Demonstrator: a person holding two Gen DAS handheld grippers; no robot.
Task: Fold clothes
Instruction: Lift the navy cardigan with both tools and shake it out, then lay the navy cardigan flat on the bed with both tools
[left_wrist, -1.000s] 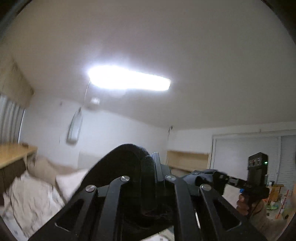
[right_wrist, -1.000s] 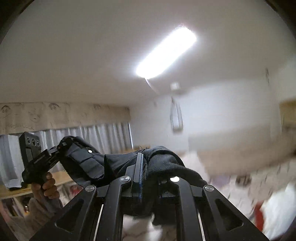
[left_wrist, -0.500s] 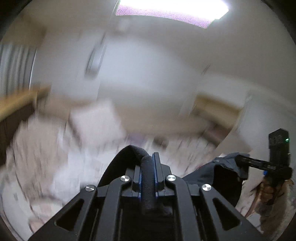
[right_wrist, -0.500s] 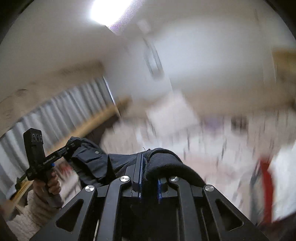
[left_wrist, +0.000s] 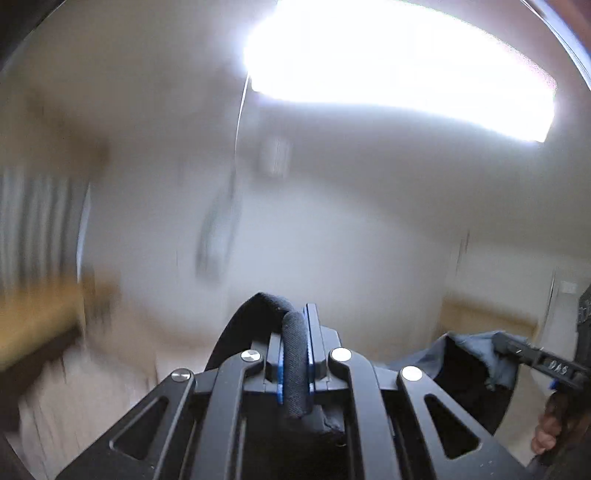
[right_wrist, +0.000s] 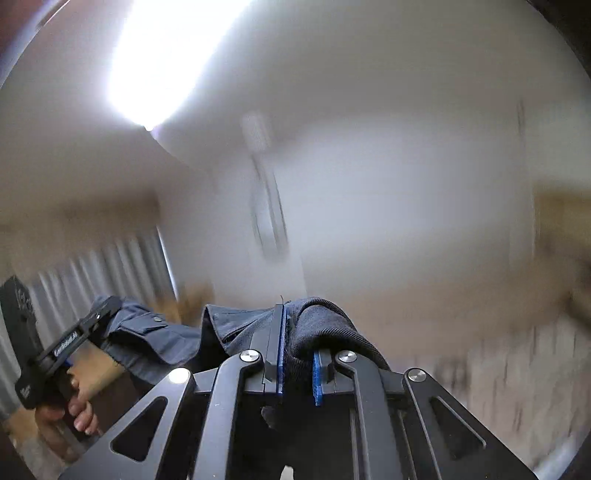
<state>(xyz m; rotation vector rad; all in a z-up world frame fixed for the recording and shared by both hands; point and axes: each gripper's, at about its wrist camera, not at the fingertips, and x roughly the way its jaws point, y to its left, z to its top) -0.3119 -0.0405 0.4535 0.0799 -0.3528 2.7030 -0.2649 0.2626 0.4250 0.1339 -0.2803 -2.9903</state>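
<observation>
A dark blue-grey garment hangs stretched between both grippers, lifted in the air. In the left wrist view my left gripper (left_wrist: 295, 325) is shut on a thick dark hem of the garment (left_wrist: 293, 354); the other corner (left_wrist: 469, 354) is pinched by the right gripper (left_wrist: 517, 345) at the right edge, with a hand below it. In the right wrist view my right gripper (right_wrist: 297, 314) is shut on a folded edge of the garment (right_wrist: 325, 325). The cloth, with a buttoned pocket (right_wrist: 147, 328), runs left to the left gripper (right_wrist: 99, 314), held by a hand (right_wrist: 74, 410).
Both cameras tilt up at a white ceiling with a long bright lamp (left_wrist: 399, 62) and a white wall. Grey curtains (right_wrist: 99, 273) hang at the left, a wooden shelf (left_wrist: 487, 314) at the right, and a blurred pale bed (right_wrist: 498, 369) lies below.
Both grippers dipped towards the bed half a second ago and have swung back up, so ceiling and lamp fill the views again. Both still grip the garment.
</observation>
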